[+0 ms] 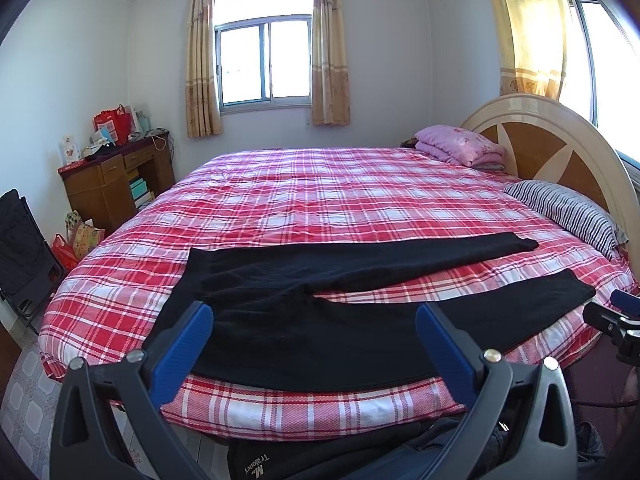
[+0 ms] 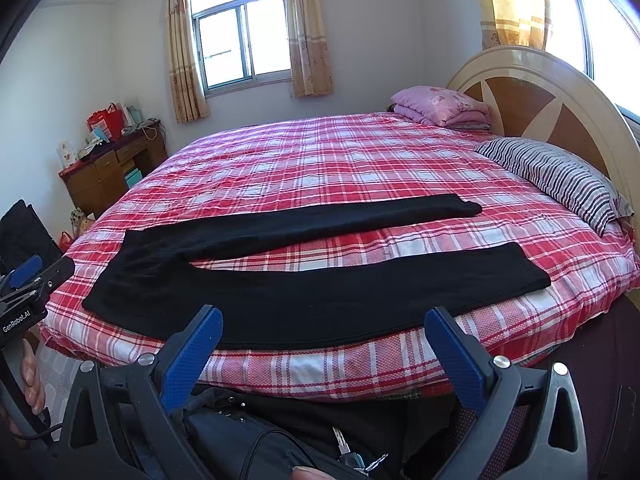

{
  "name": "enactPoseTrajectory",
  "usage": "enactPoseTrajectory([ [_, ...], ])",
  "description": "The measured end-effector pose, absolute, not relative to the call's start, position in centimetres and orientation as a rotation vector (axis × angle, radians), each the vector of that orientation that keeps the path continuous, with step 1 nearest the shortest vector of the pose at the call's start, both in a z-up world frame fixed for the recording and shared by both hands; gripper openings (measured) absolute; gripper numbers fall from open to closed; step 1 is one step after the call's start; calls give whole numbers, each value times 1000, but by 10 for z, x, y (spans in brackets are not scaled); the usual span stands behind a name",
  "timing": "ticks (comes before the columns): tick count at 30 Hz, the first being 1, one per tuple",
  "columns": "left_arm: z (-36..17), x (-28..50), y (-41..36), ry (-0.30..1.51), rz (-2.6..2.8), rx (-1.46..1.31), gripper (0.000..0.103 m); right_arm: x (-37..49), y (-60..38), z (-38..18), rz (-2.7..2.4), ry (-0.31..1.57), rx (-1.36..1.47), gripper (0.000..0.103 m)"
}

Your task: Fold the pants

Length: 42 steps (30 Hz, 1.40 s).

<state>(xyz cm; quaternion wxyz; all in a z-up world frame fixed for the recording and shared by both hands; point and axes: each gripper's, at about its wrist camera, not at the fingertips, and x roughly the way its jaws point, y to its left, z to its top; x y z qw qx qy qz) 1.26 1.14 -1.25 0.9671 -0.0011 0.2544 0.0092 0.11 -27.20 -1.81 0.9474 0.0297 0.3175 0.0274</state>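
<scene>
hovering at the near edge of the bed, the left tool has its blue fingers spread wide apart with nothing between them. the right tool hangs the same way, fingers apart and empty, just short of the mattress. below the right tool a dark bag and some keys show at 6 o'clock, and a hand grips the left tool's handle at 9 o'clock in that view.

the pants lie flat on the red plaid cover, black, spread open in a sideways v: waist toward 9 o'clock, both legs running toward 3 o'clock, the near leg along the bed's edge and the far leg apart from it with plaid showing between. neither tool touches the cloth.

farther on, a striped pillow lies at 3 o'clock by the headboard, with folded pink bedding beyond it at 1 o'clock. a wooden counter cluttered with bags stands at 10 o'clock, and a curtained window sits at 12 o'clock in the far wall.
</scene>
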Motion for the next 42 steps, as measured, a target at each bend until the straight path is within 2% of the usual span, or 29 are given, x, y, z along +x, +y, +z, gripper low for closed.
enactPoseTrajectory([
  [21,-22,20,9,550,16,13,103,8,-275,-25,53,669,65,102],
  [25,-35,37,15,610,1,13,103,13,-279,-33,57,671,72,102],
  [31,-73,80,77,738,110,-14,103,29,-294,-53,41,699,59,102],
  [36,-102,96,155,734,337,-15,103,43,-326,-72,0,728,153,102],
  [38,-118,98,183,732,405,-19,101,48,-336,-77,-5,704,188,102],
  [41,-148,108,214,799,395,-99,88,57,-357,-84,-84,648,206,102],
  [42,-156,110,218,823,398,-113,73,62,-366,-88,-116,648,201,102],
])
